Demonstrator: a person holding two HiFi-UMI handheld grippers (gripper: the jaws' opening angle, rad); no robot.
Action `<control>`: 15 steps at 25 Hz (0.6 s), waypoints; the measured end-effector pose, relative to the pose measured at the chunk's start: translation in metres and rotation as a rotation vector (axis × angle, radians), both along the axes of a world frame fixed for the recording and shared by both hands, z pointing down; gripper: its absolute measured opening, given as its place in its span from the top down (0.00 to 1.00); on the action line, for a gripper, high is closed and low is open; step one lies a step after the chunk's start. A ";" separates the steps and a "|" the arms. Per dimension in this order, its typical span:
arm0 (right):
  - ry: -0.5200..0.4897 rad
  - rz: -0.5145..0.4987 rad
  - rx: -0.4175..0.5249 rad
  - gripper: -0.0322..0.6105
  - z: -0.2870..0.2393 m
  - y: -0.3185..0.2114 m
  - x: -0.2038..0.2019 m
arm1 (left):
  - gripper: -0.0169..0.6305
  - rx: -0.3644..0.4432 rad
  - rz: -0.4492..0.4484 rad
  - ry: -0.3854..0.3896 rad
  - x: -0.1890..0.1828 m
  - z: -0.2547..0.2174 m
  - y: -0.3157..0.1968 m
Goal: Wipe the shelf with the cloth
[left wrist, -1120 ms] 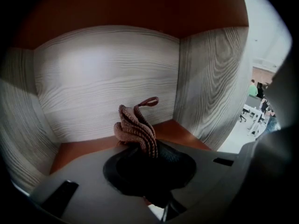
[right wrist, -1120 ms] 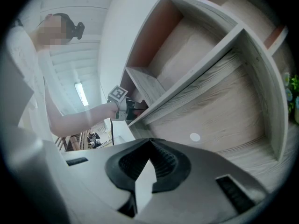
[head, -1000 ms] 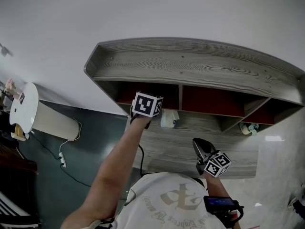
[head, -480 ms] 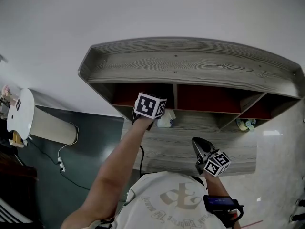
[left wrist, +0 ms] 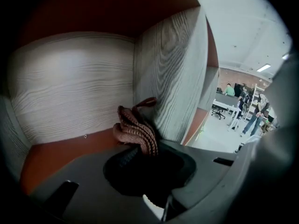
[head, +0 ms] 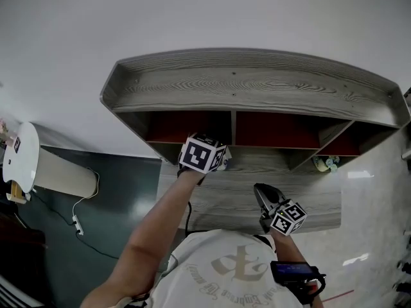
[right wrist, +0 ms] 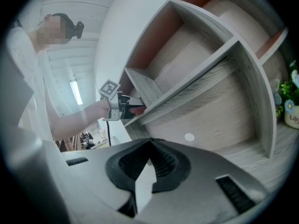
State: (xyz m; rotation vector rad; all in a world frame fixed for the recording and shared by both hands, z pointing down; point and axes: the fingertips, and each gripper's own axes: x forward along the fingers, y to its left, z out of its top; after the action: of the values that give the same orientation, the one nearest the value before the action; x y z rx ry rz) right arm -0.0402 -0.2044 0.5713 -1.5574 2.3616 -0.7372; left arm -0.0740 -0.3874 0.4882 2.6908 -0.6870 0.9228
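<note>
Left claw (left wrist: 140, 158): clamped on cloth (left wrist: 136, 130), jaw tips buried in it.
Cloth: bunched in shelf (head: 257, 85) left compartment, at the divider corner; barely visible in head view.
Right claw (right wrist: 148, 164): together, empty.

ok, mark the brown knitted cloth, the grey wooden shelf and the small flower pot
Reddish-brown knitted cloth (left wrist: 134, 129): left gripper view, on the bunched folds beside the divider.
Grey wood-grain shelf (head: 257, 82): head view, on its bare top board.
Small pot of flowers (head: 324, 164): head view, on the flowers-and-pot cluster at the right end.
</note>
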 end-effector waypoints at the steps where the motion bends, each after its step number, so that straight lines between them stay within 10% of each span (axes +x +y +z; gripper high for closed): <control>1: 0.002 0.002 -0.002 0.94 0.000 0.000 -0.002 | 0.88 0.003 0.008 0.008 0.000 -0.001 0.003; 15: 0.043 0.086 -0.010 0.94 -0.008 0.015 -0.015 | 0.87 0.089 0.077 0.197 -0.026 0.001 0.054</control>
State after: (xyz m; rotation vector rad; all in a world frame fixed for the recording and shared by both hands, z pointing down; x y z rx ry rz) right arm -0.0557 -0.1891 0.5633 -1.6838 2.3075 -0.7042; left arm -0.0996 -0.3332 0.4895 2.8549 -0.5992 0.6454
